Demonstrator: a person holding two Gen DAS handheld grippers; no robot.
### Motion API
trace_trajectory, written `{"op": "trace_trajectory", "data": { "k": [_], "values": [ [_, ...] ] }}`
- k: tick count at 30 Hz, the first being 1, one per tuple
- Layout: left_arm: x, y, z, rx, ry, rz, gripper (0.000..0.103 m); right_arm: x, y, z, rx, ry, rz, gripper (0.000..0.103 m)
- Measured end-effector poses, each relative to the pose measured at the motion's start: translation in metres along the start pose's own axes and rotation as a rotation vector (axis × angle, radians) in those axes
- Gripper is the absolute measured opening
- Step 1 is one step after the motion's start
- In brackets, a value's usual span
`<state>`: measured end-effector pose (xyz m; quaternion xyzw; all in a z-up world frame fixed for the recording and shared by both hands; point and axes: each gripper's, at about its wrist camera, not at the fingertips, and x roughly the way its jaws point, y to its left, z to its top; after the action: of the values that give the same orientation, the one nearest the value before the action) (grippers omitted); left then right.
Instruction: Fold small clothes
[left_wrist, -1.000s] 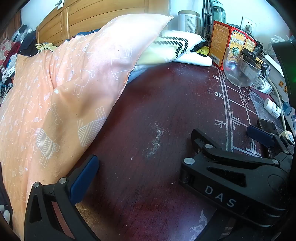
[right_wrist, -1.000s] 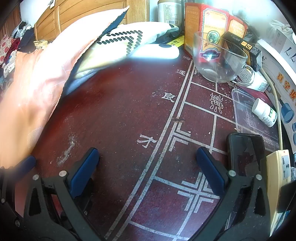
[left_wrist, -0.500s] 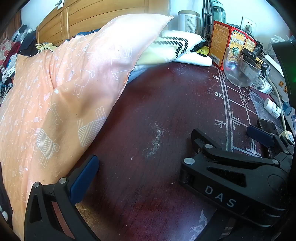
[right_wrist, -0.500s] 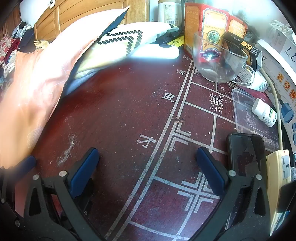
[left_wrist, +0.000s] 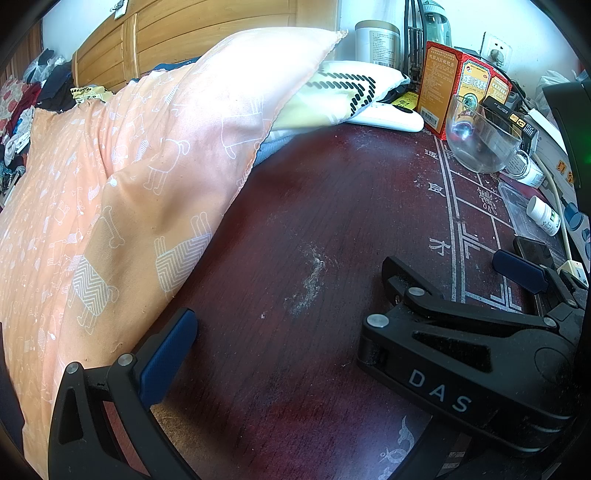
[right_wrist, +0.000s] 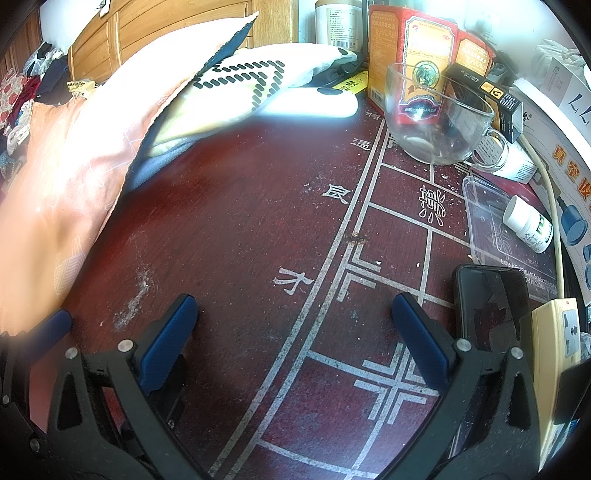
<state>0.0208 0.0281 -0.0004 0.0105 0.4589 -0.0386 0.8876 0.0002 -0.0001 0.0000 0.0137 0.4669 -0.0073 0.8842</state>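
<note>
Dark-red table (right_wrist: 240, 229) bare between open right tool (right_wrist: 295, 332), pillow edge (right_wrist: 122, 173).

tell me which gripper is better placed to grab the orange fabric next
Left, probably. The left gripper is open, with one of its fingers right beside the orange fabric. The right gripper, also open, hovers over bare table, further from the fabric and nearer the phone and glass cup.

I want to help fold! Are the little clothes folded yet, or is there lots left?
Nothing looks folded yet. The dark red table in front holds no small clothes, only an orange pillow at its edge. The left gripper and right gripper are both open and hold nothing. So all the folding is still left.
</note>
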Motion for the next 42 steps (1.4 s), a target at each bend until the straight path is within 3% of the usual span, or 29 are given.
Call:
{"op": "trace_trajectory", "data": {
  "k": [42],
  "values": [
    [-0.0022,0.0015,-0.0006,-0.002,-0.002,-0.003,0.103,-0.0001,-0.0002,-0.0002,0.0,0.0,0.0,0.103]
  ]
}}
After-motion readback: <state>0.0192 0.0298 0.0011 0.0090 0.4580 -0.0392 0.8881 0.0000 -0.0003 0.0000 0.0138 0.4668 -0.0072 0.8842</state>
